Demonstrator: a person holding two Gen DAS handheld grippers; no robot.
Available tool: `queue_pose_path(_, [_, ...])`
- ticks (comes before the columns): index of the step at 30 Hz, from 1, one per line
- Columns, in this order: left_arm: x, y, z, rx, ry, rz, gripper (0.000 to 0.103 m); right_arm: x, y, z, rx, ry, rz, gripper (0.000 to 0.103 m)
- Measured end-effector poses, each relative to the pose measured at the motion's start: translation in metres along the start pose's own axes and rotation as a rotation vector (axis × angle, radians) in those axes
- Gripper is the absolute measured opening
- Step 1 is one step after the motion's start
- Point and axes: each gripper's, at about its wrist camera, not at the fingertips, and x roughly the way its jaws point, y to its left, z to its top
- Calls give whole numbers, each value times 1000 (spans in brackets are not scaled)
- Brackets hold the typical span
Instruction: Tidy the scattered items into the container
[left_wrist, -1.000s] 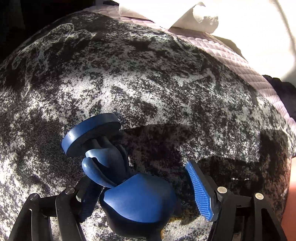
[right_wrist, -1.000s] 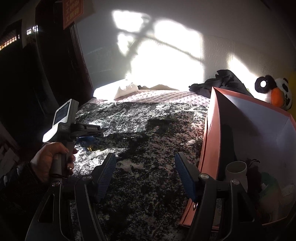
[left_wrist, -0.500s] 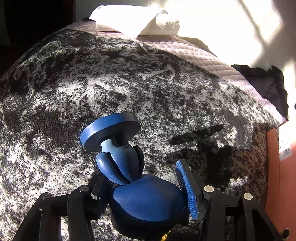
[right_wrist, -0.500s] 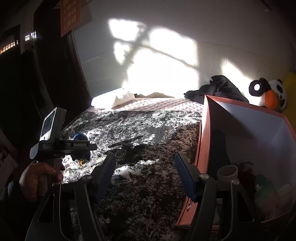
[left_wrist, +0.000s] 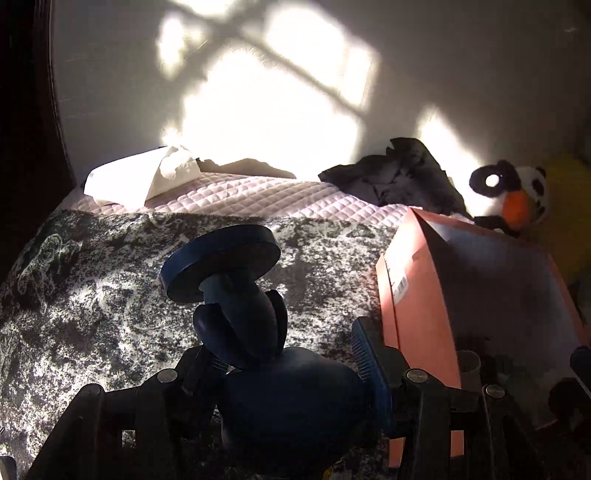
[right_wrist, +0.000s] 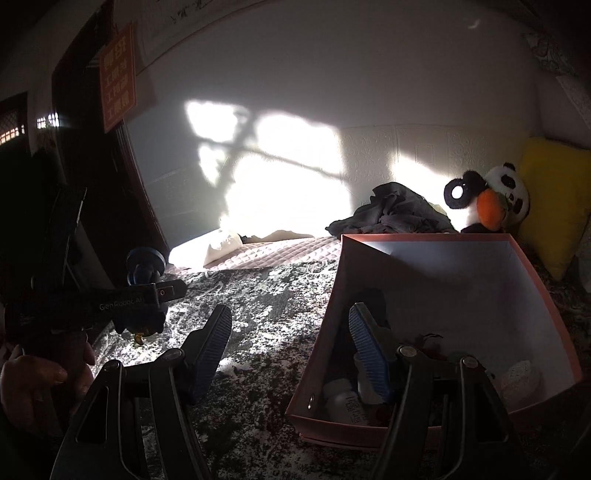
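My left gripper (left_wrist: 288, 365) is shut on a blue toy (left_wrist: 240, 314) with a round disc top and a bulbous base, held above the black-and-white bedspread (left_wrist: 92, 295). The toy also shows in the right wrist view (right_wrist: 144, 273), to the left of the box. The pink box (right_wrist: 436, 321) stands open on the bed, with a white bottle (right_wrist: 343, 400) and several small items inside; it also shows in the left wrist view (left_wrist: 417, 295), just right of the toy. My right gripper (right_wrist: 290, 350) is open and empty, its right finger over the box's near left corner.
A white pillow (left_wrist: 140, 177) lies on the pink quilt (left_wrist: 240, 195) at the back. A dark cloth heap (right_wrist: 391, 216), a panda plush (right_wrist: 491, 199) and a yellow cushion (right_wrist: 554, 206) sit behind the box. A dark door frame is at the left.
My left gripper closed on the blue toy, lifted it off the bedspread and moved it right towards the box. My right gripper moved right, over the box's left corner.
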Motion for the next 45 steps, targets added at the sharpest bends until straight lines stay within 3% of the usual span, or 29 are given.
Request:
queue_pose_path(13, [7, -180, -13, 214, -3, -107, 56, -75, -127, -8, 131, -60, -185, 69])
queue_pose_path(18, [32, -222, -23, 253, 74, -127, 59, -87, -162, -17, 157, -37, -226, 69])
queue_pose_path(22, [30, -236, -24, 291, 29, -68, 86, -94, -176, -23, 159, -29, -247, 69])
queue_pose_path(31, [-10, -204, -19, 282, -76, 18, 100, -90, -162, -19, 142, -32, -238, 69])
queue_pose_path(40, [-55, -108, -37, 191, -105, 93, 103, -58, -90, -17, 42, -4, -172, 69])
queue_pose_path(45, [-71, -55, -61, 171, -105, 144, 103, -40, -28, -24, -49, 19, -121, 70])
